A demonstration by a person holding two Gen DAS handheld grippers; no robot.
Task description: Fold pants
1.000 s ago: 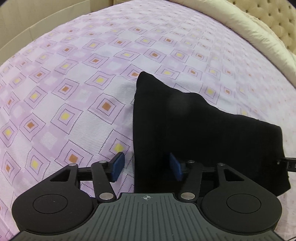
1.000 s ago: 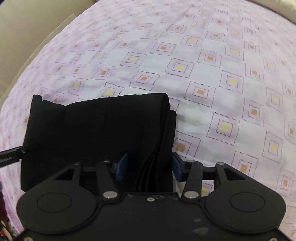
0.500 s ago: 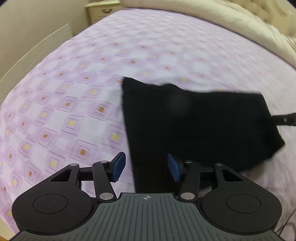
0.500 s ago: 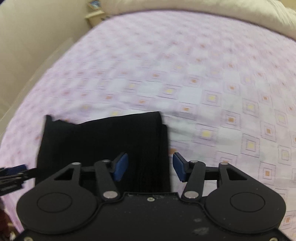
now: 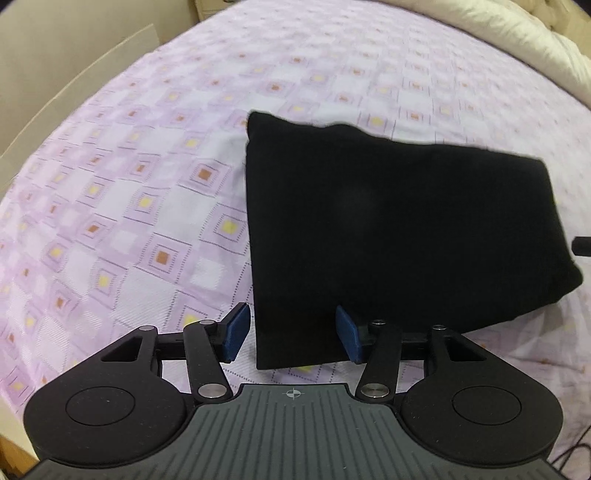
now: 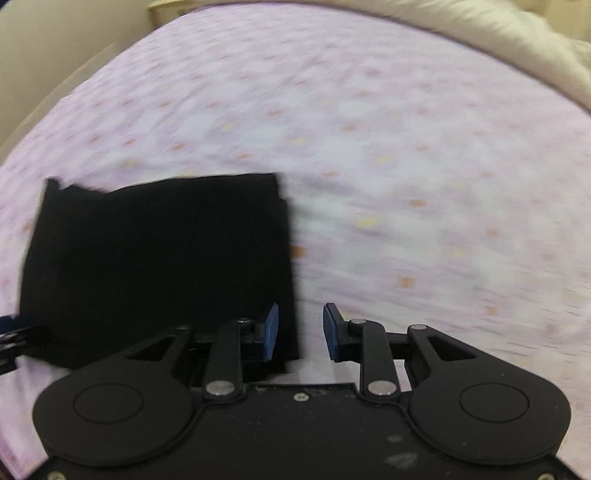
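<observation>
Black pants (image 5: 399, 229) lie folded compact on bed (image 5: 129, 184) | left gripper (image 5: 291, 334), right gripper (image 6: 300, 330) jaws spread, empty | folding looks done

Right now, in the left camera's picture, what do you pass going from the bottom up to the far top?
left hand-held gripper → folded black pants → purple patterned bedsheet → cream duvet

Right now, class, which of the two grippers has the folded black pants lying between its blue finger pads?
The left gripper: the folded black pants lie between its pads; the right gripper is off the edge.
</observation>
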